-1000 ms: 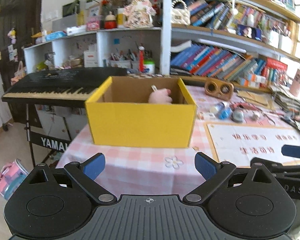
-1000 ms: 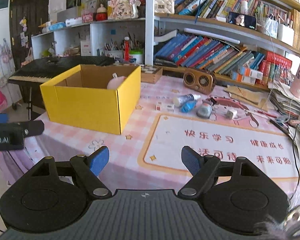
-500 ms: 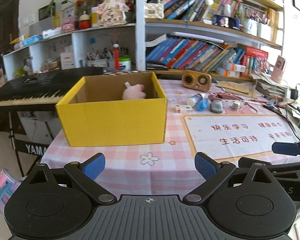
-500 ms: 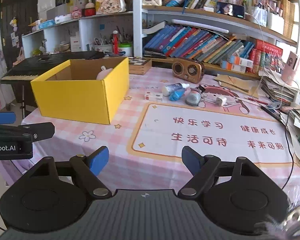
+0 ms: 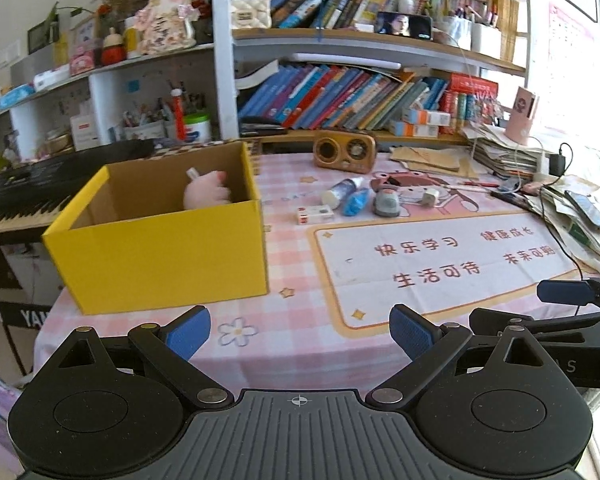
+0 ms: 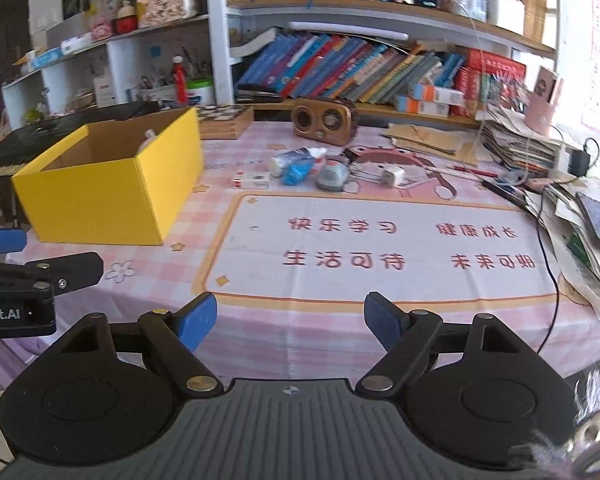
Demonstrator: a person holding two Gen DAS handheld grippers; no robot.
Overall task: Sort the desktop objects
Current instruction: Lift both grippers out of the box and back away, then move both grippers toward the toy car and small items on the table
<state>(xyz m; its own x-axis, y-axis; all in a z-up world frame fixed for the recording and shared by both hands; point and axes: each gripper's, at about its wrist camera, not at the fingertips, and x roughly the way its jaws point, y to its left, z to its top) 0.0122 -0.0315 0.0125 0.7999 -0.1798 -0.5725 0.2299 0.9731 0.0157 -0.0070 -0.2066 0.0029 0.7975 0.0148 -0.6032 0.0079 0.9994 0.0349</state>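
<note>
A yellow cardboard box [image 5: 160, 248] [image 6: 108, 196] stands on the left of the pink checked tablecloth, with a pink plush toy [image 5: 206, 196] inside. Behind the white mat lie small loose items: a white bottle [image 5: 342, 192] [image 6: 296, 158], a blue packet [image 5: 356, 202] [image 6: 298, 170], a small red-and-white box [image 5: 316, 214] [image 6: 252, 180], a grey gadget [image 5: 386, 202] [image 6: 332, 176] and a white charger [image 5: 430, 196] [image 6: 392, 176]. My left gripper [image 5: 300, 330] is open over the table's front edge. Beside it my right gripper [image 6: 290, 318] is open too, holding nothing.
A wooden radio [image 5: 344, 150] [image 6: 324, 120] stands at the back before bookshelves. Stacked papers, a phone [image 6: 598, 220] and cables crowd the right edge. A black keyboard [image 5: 20, 196] sits left of the table. A white mat with red characters [image 6: 380, 248] covers the middle.
Both grippers swung to the right across the table front, so the yellow box slid left in both views and the small items and mat came toward the centre. Both stay open.
</note>
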